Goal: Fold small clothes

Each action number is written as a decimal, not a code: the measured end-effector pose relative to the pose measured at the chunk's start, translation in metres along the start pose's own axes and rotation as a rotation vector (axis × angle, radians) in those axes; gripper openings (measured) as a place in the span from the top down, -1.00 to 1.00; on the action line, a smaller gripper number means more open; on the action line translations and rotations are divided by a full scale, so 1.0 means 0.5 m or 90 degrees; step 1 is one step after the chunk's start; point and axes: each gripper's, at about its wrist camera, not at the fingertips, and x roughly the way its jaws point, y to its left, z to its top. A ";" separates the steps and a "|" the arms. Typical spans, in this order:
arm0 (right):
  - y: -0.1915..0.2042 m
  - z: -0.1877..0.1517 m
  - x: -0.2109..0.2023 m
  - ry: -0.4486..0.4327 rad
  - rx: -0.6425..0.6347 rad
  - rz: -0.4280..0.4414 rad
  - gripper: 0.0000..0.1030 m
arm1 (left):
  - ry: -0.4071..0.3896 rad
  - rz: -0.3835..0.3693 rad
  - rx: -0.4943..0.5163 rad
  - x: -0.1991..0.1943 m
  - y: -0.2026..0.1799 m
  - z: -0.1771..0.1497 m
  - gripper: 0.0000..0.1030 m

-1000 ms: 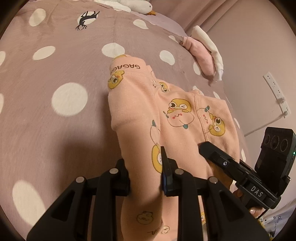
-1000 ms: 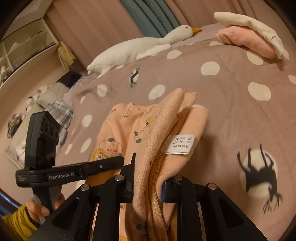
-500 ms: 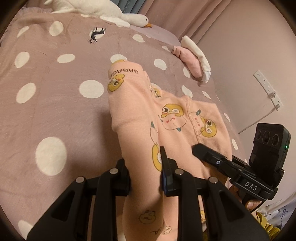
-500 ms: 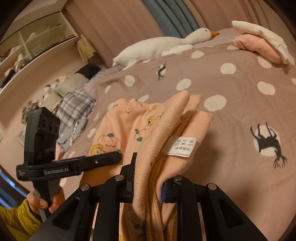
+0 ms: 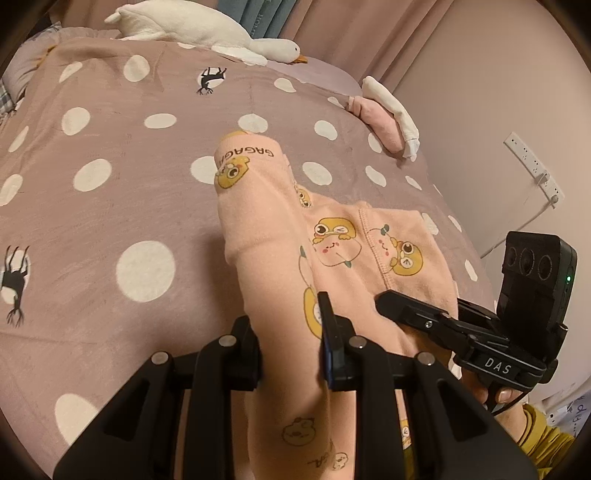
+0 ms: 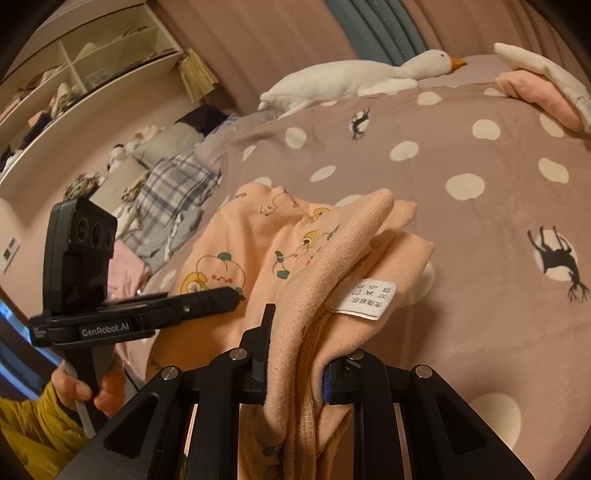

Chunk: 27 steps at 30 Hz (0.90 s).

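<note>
One peach garment, soft knit with a fleecy nap, printed with yellow cartoon ducks and the word "GAGA", lies half lifted over the bed. Its far cuff rests on the blanket; its near end rises into both tongs. The left gripper, black hard plastic with blue pads, is clamped narrow on a thick rolled fold of the garment. The right gripper, of the same make, is pinched on a bunched edge, several layers thick, where the paler fuzzy inner face shows and one white sewn label hangs out.

The bed cover is a mauve plush blanket with white dots and a few black horse figures in white circles. One long white plush goose with an orange beak lies at the head. Two folded pieces, one pink and one white, sit stacked near the far right edge. One white power strip is on the wall. A plaid cloth lies crumpled at the left.
</note>
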 end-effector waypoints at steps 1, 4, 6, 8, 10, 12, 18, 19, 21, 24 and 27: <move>0.002 -0.001 0.002 0.002 -0.002 0.002 0.60 | -0.001 0.003 0.000 -0.004 0.002 -0.003 0.54; 0.018 -0.003 0.011 0.008 -0.014 0.008 0.60 | -0.005 0.011 0.000 -0.018 0.008 -0.009 0.54; 0.026 -0.006 0.014 0.013 -0.020 0.011 0.60 | -0.007 0.013 -0.005 -0.026 0.016 -0.011 0.54; 0.034 -0.006 0.020 0.017 -0.027 0.013 0.60 | -0.011 0.017 -0.007 -0.033 0.021 -0.014 0.54; 0.041 -0.006 0.025 0.022 -0.034 0.013 0.60 | -0.013 0.021 -0.006 -0.039 0.025 -0.017 0.54; 0.047 -0.007 0.029 0.025 -0.040 0.013 0.60 | -0.015 0.024 -0.006 -0.045 0.028 -0.020 0.54; 0.063 -0.002 0.043 0.035 -0.057 0.013 0.60 | -0.020 0.031 -0.007 -0.056 0.039 -0.020 0.54; 0.066 -0.001 0.046 0.036 -0.058 0.013 0.60 | -0.020 0.033 -0.008 -0.058 0.042 -0.020 0.54; 0.069 -0.001 0.050 0.037 -0.059 0.014 0.60 | -0.021 0.035 -0.010 -0.062 0.047 -0.020 0.54; 0.074 0.002 0.058 0.040 -0.061 0.016 0.59 | -0.023 0.037 -0.015 -0.064 0.054 -0.018 0.54; 0.079 0.004 0.065 0.042 -0.066 0.017 0.59 | -0.024 0.041 -0.017 -0.066 0.059 -0.015 0.54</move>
